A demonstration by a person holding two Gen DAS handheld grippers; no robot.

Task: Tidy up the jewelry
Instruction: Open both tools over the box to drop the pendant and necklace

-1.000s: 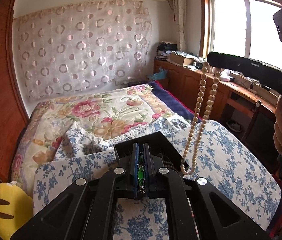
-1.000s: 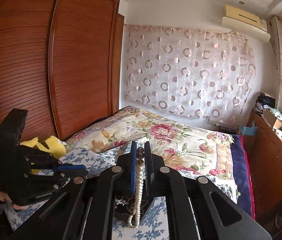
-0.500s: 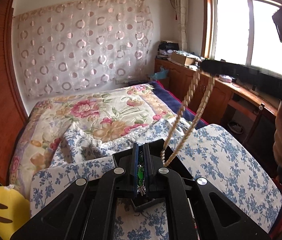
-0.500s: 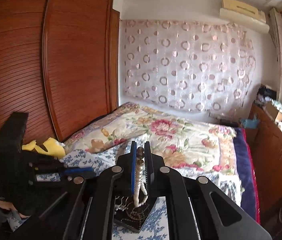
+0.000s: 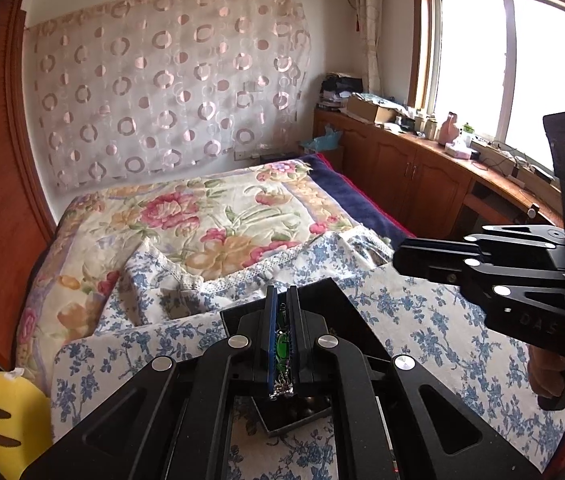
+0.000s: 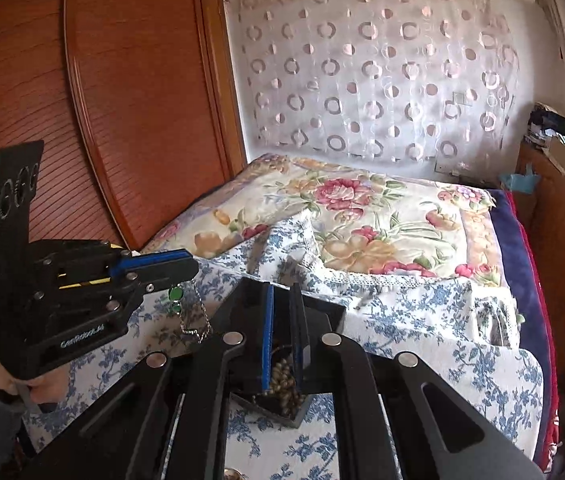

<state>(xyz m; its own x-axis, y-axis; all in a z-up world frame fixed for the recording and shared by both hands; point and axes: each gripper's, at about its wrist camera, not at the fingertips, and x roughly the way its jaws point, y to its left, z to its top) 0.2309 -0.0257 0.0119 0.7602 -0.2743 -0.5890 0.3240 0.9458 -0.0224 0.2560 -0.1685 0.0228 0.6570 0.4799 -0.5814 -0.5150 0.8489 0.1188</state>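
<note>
Left gripper (image 5: 281, 344): jaws clamped on a green-stone chain (image 5: 282, 350); in the right wrist view it sits at the left, chain (image 6: 192, 318) dangling over the bedspread, just left of the box.
Right gripper (image 6: 284, 340): jaws nearly together with nothing pinched between them, tips over the box; in the left wrist view it comes in from the right (image 5: 400, 258).
Bed (image 5: 186, 216): floral quilt on the far part, blue-flowered bedspread (image 5: 422, 320) on the near part.
Jewelry box (image 6: 330, 316): black, open, on the bedspread below both grippers.
Bead necklace (image 6: 282, 376): pale beads heaped inside the box, seen between the right gripper's fingers.
Person's hand (image 6: 48, 386): near left, holding the left gripper's handle.
</note>
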